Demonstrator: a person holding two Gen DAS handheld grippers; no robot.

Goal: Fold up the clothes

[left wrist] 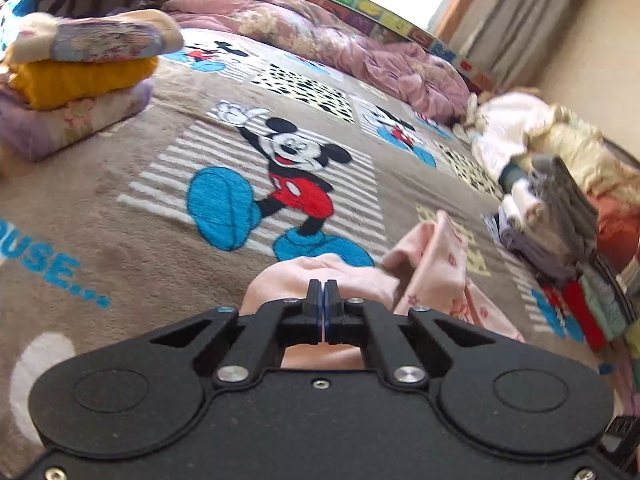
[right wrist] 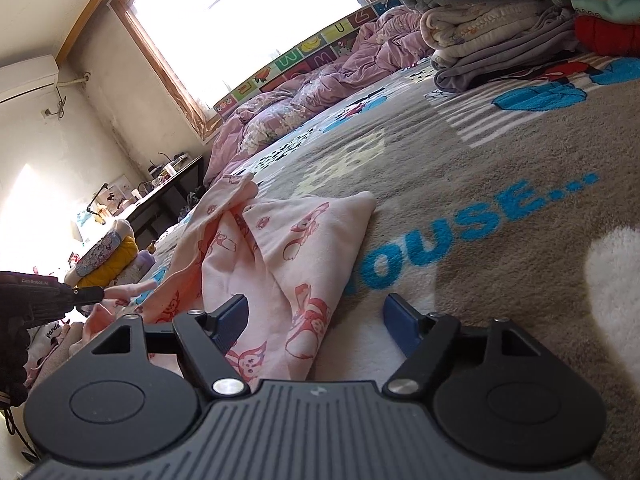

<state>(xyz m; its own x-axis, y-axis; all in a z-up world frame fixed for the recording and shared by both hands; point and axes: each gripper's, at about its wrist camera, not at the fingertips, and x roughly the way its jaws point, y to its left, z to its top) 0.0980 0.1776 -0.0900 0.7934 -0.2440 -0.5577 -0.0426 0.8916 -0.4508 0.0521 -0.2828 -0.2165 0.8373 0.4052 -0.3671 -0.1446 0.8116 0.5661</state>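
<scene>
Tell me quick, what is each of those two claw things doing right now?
Left gripper: fingers shut tight over the pink garment; whether cloth is pinched cannot be told.
Right gripper: open, holding nothing, the garment's edge lying between its fingers.

Pink cartoon-print garment (right wrist: 280,248) — crumpled, partly folded — lies on the bed blanket.

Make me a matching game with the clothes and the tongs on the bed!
Things:
1. left tongs
2. right tongs
3. yellow folded garment
4. pink printed garment

States:
A. stacked between other folded clothes
B. wide open
C. lying loose and crumpled on the blanket
D. shut tight

Pairs: 1-D, 2-B, 3-A, 4-C
</scene>
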